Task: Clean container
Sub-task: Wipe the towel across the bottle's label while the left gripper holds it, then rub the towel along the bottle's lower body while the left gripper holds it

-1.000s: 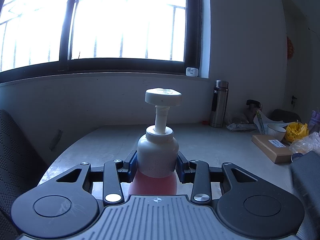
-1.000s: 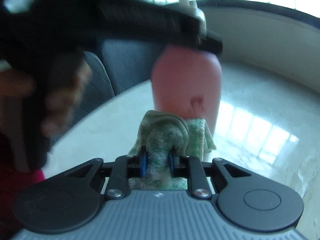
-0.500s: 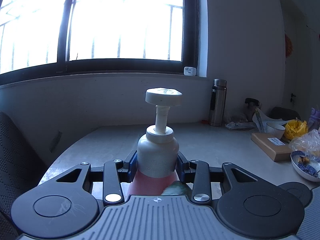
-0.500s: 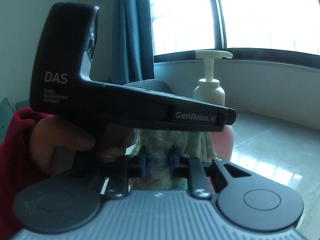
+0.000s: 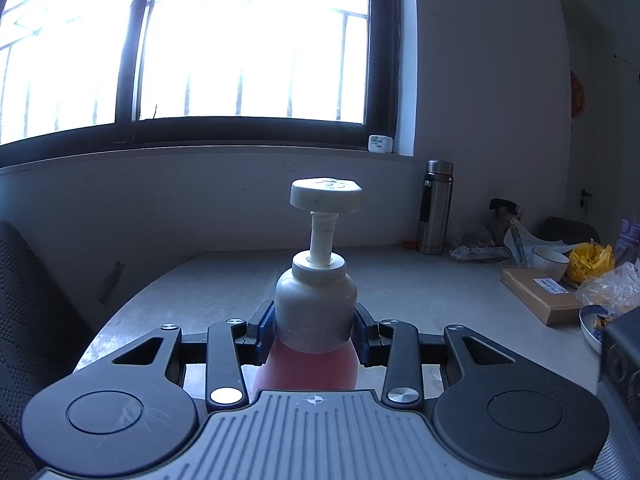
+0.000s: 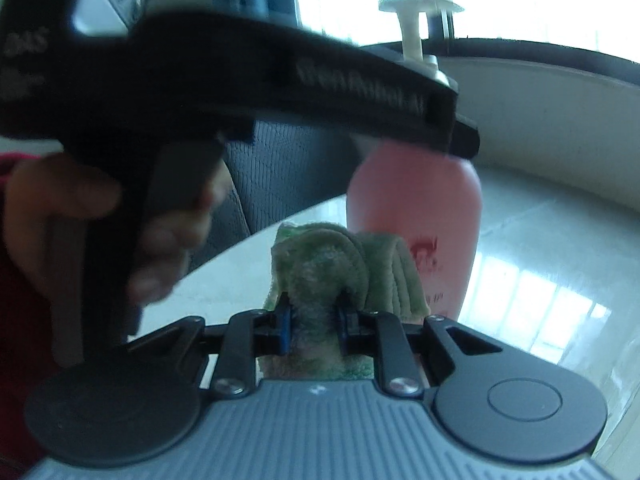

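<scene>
Upright pump bottle (image 5: 315, 312), long axis vertical

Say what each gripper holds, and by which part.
Left gripper: pump bottle, clamped at its white shoulder. Right gripper: green cloth, pinched at its bunched middle.

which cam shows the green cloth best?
Right wrist: the green cloth fills the frame centre, pinched in the right gripper beside the pink bottle. Left wrist shows none of it.
</scene>
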Motion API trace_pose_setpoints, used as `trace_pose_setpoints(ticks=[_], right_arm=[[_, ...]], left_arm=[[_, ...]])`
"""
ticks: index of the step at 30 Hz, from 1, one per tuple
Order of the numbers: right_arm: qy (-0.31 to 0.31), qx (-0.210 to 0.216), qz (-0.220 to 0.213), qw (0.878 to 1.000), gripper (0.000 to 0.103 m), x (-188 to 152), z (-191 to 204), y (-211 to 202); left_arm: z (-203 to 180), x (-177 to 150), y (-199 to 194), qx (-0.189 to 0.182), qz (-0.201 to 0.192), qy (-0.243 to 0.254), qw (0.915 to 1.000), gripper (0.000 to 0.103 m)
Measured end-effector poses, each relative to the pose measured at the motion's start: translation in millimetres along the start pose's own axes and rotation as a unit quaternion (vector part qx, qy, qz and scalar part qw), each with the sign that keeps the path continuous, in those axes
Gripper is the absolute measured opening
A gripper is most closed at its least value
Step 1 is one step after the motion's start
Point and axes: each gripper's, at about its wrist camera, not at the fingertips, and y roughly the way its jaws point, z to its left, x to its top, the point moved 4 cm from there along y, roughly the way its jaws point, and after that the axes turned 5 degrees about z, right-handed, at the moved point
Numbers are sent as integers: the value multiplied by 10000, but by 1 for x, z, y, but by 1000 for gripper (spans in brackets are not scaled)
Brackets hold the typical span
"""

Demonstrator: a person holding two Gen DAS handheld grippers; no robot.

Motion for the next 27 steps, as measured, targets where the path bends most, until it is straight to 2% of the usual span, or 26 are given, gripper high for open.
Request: trace_pose_setpoints(ticks=[6, 12, 15, 22, 27], right_arm=[[-17, -173, 515, 9985, 20, -7, -1, 17], [43, -160, 513, 9985, 21, -5, 2, 16], [44, -99, 268, 9996, 21, -6, 4, -1], [-128, 73, -774, 9969, 21, 10, 15, -46], [-133, 100, -969, 9952, 21, 14, 21, -55]], left_arm=[[0, 0, 0, -6, -5, -6, 10000, 40], [-1, 0, 0, -1, -6, -8, 10000, 40], [-1, 0, -1, 1, -6, -10, 10000, 40], [0, 1, -1, -1, -10, -32, 10000, 40], [0, 1, -1, -11, -7, -27, 10000, 40]])
